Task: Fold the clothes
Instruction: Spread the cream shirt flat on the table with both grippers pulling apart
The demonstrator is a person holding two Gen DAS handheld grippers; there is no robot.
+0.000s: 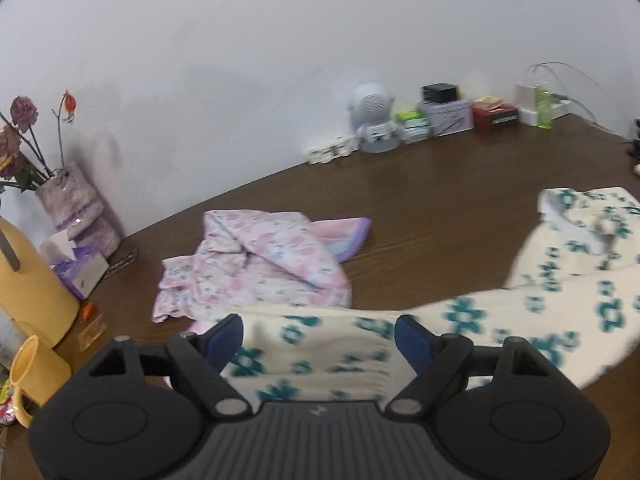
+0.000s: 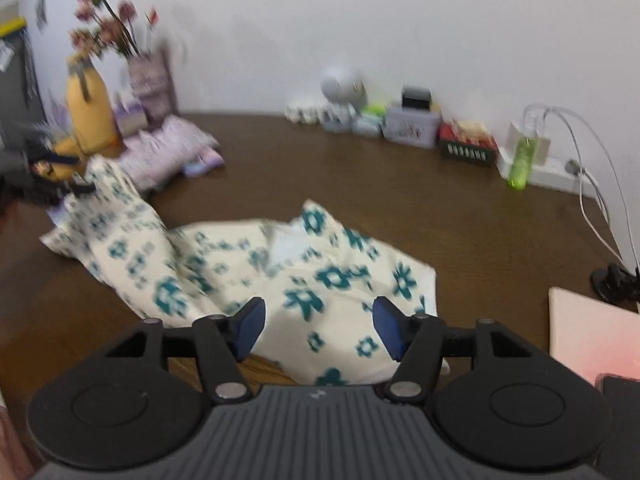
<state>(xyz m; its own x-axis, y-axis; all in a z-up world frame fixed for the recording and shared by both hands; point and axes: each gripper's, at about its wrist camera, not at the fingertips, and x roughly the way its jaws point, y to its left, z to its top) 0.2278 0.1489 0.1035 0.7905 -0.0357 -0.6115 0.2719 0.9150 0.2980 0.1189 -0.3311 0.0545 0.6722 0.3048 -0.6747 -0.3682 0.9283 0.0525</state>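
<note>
A cream garment with teal flowers lies crumpled on the brown table; it also shows in the right wrist view. One sleeve stretches toward the left gripper, whose blue pads stand wide apart on either side of the sleeve end. The right gripper is open above the near edge of the same garment, not touching it. A pink floral garment lies in a heap left of centre, just beyond the left gripper.
Brown wooden table against a white wall. A yellow jug, tissue box and flower vase stand at left. A small fan, tins, boxes, a green bottle and cables line the back. A pink pad lies at right.
</note>
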